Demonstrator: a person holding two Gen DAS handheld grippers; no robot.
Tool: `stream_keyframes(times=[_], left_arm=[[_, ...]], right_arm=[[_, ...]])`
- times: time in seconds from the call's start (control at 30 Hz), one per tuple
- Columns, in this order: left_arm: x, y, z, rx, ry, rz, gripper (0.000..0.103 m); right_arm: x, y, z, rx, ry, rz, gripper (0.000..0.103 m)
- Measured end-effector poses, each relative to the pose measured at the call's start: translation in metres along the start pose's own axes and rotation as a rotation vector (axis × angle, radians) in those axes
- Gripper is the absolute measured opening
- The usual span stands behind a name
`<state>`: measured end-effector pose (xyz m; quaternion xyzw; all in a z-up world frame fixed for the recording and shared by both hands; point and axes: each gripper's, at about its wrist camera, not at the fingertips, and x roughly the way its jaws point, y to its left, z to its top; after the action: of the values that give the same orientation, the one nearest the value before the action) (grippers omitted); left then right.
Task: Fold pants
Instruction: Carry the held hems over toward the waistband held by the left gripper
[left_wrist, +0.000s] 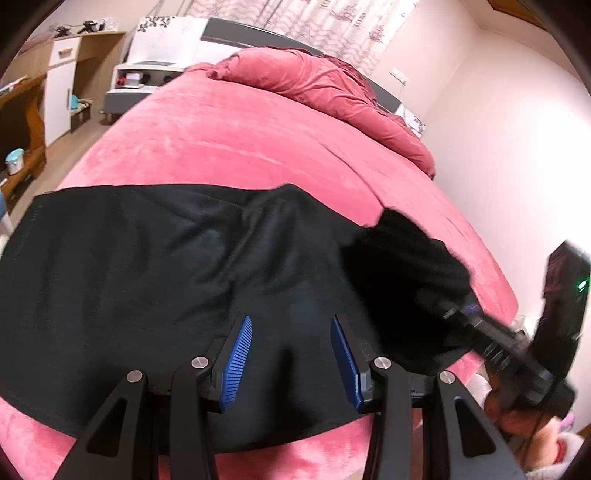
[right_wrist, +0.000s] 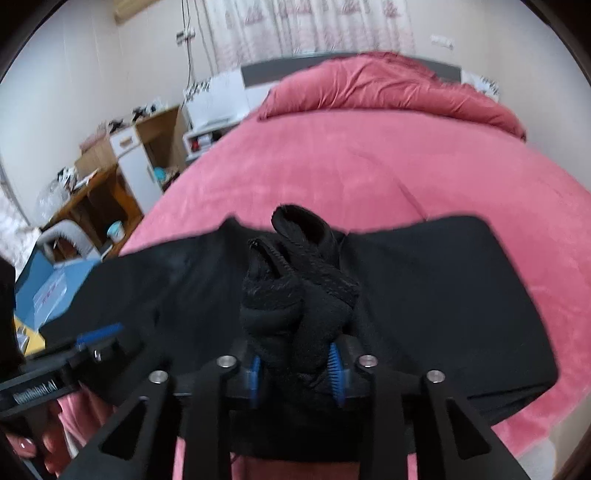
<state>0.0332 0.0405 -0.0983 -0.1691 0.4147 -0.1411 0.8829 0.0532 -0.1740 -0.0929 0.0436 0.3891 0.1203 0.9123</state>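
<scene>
The black pants (left_wrist: 155, 266) lie spread across the near end of a bed (left_wrist: 240, 147) covered in pink plush, wrinkled toward the middle. The left gripper (left_wrist: 291, 354) hovers over their near edge with its blue pads (left_wrist: 238, 358) set wide apart and nothing between them. The right gripper (right_wrist: 295, 369) is closed on a bunched wad of the pants' fabric (right_wrist: 295, 280), which rises in a thick twist in front of its camera and hides the cloth behind it; in the left view the same wad shows as a dark lifted lump at the right, with the right tool's body beside it at the bed's right edge. A rumpled pink duvet (left_wrist: 332, 85) is heaped at the far end against a grey headboard (right_wrist: 295, 68). Off the left side stand a white nightstand (left_wrist: 140, 77), a wooden cabinet (left_wrist: 70, 81) and a cluttered desk (right_wrist: 85, 195), with a blue box (right_wrist: 48, 288) near the floor. Patterned curtains (right_wrist: 314, 26) hang on the far wall.
</scene>
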Motion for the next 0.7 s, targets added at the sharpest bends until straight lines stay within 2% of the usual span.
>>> stream_keyframes(times=[0.03,0.1,0.13,0.23,0.3,0.37,0.43,0.47,0.53,0.57,0.6,0.63,0.7], left_arm=[[0.002,-0.002,0.000,0.001,0.008,-0.010,0.046],[0.008,-0.007,0.002,0.003,0.030,-0.033,0.046],[0.011,-0.009,0.002,0.002,0.039,-0.044,0.046],[0.018,-0.018,0.004,0.001,0.062,-0.067,0.046],[0.022,-0.026,0.006,0.011,0.067,-0.083,0.048],[0.030,-0.035,0.009,0.013,0.095,-0.105,0.051],[0.038,-0.042,0.012,0.011,0.114,-0.120,0.054],[0.046,-0.046,0.014,0.009,0.134,-0.126,0.054],[0.060,-0.051,0.018,0.001,0.160,-0.117,0.055],[0.067,-0.054,0.021,-0.005,0.168,-0.117,0.055],[0.072,-0.056,0.022,-0.010,0.175,-0.115,0.055],[0.077,-0.057,0.024,-0.018,0.182,-0.114,0.055],[0.089,-0.059,0.027,-0.046,0.201,-0.127,0.054]], right_arm=[[0.002,-0.001,-0.004,0.002,0.013,0.017,0.042],[0.002,-0.005,-0.011,0.019,0.025,0.073,0.066],[0.001,-0.008,-0.012,0.031,0.024,0.103,0.069],[-0.013,-0.022,-0.018,0.074,-0.004,0.186,0.070],[-0.026,-0.036,-0.020,0.113,-0.061,0.204,0.070],[-0.040,-0.058,-0.024,0.171,-0.138,0.151,0.070],[-0.051,-0.084,-0.027,0.248,-0.196,0.062,0.070],[-0.055,-0.097,-0.029,0.282,-0.208,-0.005,0.069],[-0.055,-0.116,-0.029,0.300,-0.188,-0.115,0.053],[-0.053,-0.125,-0.028,0.290,-0.160,-0.161,0.031],[-0.052,-0.132,-0.028,0.284,-0.139,-0.189,0.022],[-0.050,-0.139,-0.028,0.289,-0.122,-0.192,0.020],[-0.050,-0.153,-0.029,0.317,-0.113,-0.140,0.020]])
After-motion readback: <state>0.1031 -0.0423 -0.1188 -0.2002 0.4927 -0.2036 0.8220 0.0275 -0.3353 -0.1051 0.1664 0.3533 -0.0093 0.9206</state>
